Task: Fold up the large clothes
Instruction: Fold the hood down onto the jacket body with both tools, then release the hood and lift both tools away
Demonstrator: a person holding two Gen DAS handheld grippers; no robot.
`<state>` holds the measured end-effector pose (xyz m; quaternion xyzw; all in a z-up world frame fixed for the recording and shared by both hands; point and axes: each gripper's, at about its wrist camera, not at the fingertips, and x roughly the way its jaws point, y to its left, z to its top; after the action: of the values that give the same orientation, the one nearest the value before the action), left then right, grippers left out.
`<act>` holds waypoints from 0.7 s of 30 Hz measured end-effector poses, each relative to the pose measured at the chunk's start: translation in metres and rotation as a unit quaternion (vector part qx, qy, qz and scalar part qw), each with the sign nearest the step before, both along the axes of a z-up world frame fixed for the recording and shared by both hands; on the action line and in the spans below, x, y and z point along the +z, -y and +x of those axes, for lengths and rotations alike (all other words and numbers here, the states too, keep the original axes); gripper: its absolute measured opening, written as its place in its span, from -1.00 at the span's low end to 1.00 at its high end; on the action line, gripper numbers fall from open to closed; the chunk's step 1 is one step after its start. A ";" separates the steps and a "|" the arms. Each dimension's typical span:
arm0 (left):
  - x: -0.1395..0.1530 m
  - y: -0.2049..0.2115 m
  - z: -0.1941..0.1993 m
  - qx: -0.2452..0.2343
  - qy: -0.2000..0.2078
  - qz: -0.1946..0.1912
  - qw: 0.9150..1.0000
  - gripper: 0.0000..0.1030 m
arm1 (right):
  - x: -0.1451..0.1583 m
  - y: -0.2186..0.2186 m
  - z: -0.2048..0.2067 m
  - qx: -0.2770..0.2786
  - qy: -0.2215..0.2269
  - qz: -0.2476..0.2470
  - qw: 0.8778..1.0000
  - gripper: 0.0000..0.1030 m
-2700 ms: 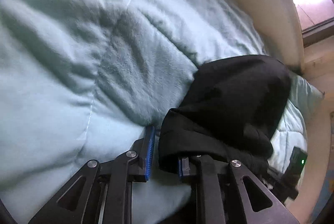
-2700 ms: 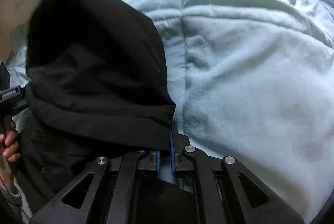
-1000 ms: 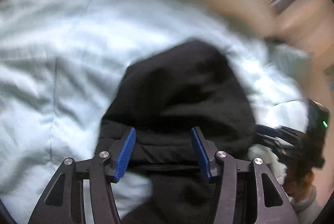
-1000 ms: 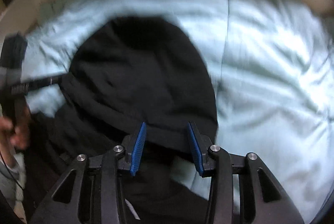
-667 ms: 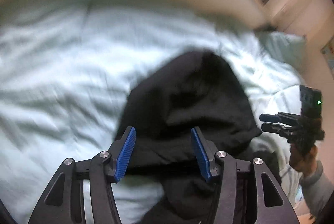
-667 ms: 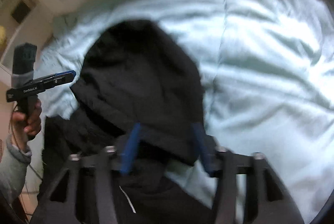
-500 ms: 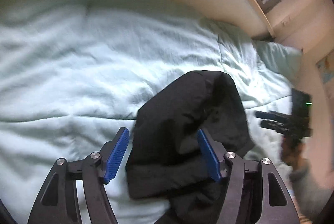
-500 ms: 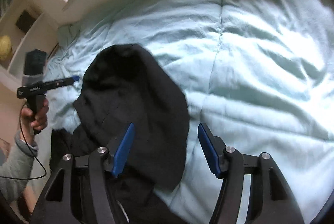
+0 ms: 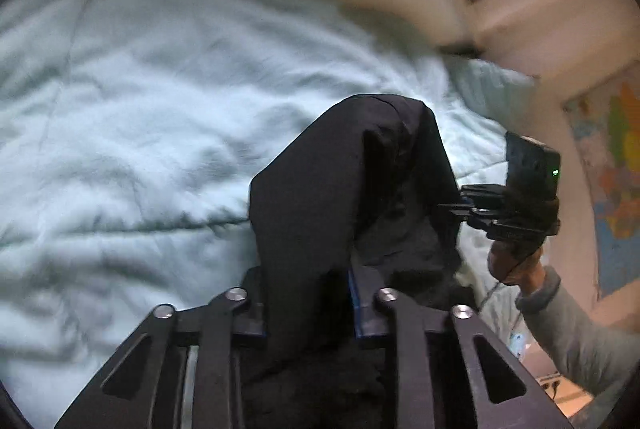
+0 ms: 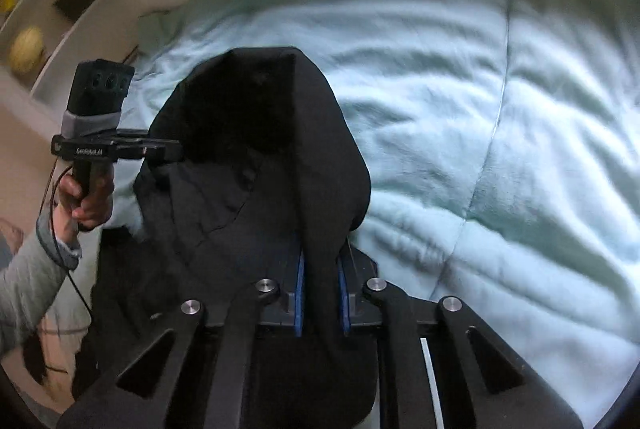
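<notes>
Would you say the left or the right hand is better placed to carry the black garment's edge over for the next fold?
Right, probably: the right gripper is shut on the black garment, with open quilt beside it.

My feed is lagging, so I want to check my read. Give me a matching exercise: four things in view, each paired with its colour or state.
Things:
1. black fabric garment
2. pale green quilted blanket
3. right tongs
4. grey sleeve

Descriptions:
A. spread under everything
B. shut on a dark fold
C. on the arm holding the right tongs
D. bunched up and pinched from both sides

Pairs: 1-D, 2-A, 3-B, 4-C
</notes>
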<state>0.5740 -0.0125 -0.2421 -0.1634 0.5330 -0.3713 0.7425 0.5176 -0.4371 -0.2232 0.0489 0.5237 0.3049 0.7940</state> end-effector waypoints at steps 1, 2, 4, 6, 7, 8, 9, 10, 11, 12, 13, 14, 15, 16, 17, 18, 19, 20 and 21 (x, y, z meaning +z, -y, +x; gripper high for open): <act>0.018 0.000 -0.018 -0.006 0.019 -0.002 1.000 -0.53 | 0.013 -0.002 -0.013 0.005 0.015 -0.006 1.000 -0.69; 0.028 0.002 -0.030 -0.011 0.031 0.001 0.999 -0.54 | 0.032 -0.005 -0.034 0.013 0.038 -0.017 0.999 -0.69; 0.065 0.008 -0.069 -0.027 0.068 0.013 0.997 -0.54 | 0.060 -0.009 -0.069 0.021 0.070 -0.033 0.997 -0.70; 0.093 0.008 -0.107 -0.036 0.093 0.020 0.995 -0.54 | 0.087 -0.014 -0.107 0.023 0.101 -0.045 0.994 -0.70; 0.107 0.009 -0.129 -0.041 0.105 0.024 0.993 -0.54 | 0.098 -0.015 -0.125 0.023 0.113 -0.050 0.992 -0.70; 0.116 0.010 -0.144 -0.043 0.113 0.026 0.992 -0.54 | 0.110 -0.018 -0.146 0.021 0.126 -0.058 0.990 -0.70; 0.128 0.011 -0.167 -0.046 0.124 0.030 0.991 -0.54 | 0.120 -0.021 -0.169 0.019 0.139 -0.069 0.988 -0.70; 0.138 0.012 -0.191 -0.049 0.133 0.036 0.989 -0.54 | 0.128 -0.026 -0.192 0.018 0.150 -0.079 0.985 -0.71; 0.143 0.008 -0.213 -0.052 0.136 0.040 0.988 -0.54 | 0.134 -0.031 -0.217 0.017 0.161 -0.090 0.983 -0.71; 0.146 0.006 -0.233 -0.055 0.137 0.044 0.988 -0.54 | 0.138 -0.035 -0.236 0.018 0.168 -0.099 0.981 -0.71; 0.145 0.007 -0.259 -0.058 0.134 0.048 0.988 -0.54 | 0.140 -0.039 -0.256 0.019 0.174 -0.110 0.978 -0.71; 0.141 0.002 -0.282 -0.061 0.130 0.050 0.988 -0.54 | 0.138 -0.045 -0.284 0.019 0.177 -0.124 0.976 -0.71; 0.133 0.002 -0.304 -0.058 0.120 0.055 0.990 -0.54 | 0.134 -0.049 -0.301 0.019 0.171 -0.125 0.977 -0.71; 0.120 0.001 -0.322 -0.050 0.107 0.065 0.991 -0.54 | 0.125 -0.052 -0.319 0.019 0.152 -0.115 0.981 -0.71; 0.108 -0.001 -0.335 -0.041 0.093 0.074 0.992 -0.54 | 0.111 -0.055 -0.334 0.015 0.126 -0.103 0.987 -0.71; 0.084 -0.002 -0.349 -0.027 0.063 0.082 0.994 -0.54 | 0.098 -0.057 -0.344 0.010 0.106 -0.103 0.989 -0.71; 0.054 -0.005 -0.362 -0.008 0.022 0.082 0.996 -0.54 | 0.077 -0.063 -0.355 0.007 0.083 -0.118 0.990 -0.71; 0.034 -0.008 -0.369 0.006 -0.008 0.079 0.997 -0.54 | 0.056 -0.069 -0.364 0.002 0.062 -0.132 0.989 -0.71; 0.016 -0.013 -0.377 0.028 -0.034 0.067 0.997 -0.55 | 0.041 -0.071 -0.368 -0.003 0.042 -0.135 0.990 -0.71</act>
<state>0.1966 0.0006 -0.2263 -0.1405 0.5766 -0.3081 0.7435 0.1494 -0.3659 -0.1821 -0.0705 0.5258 0.2306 0.8157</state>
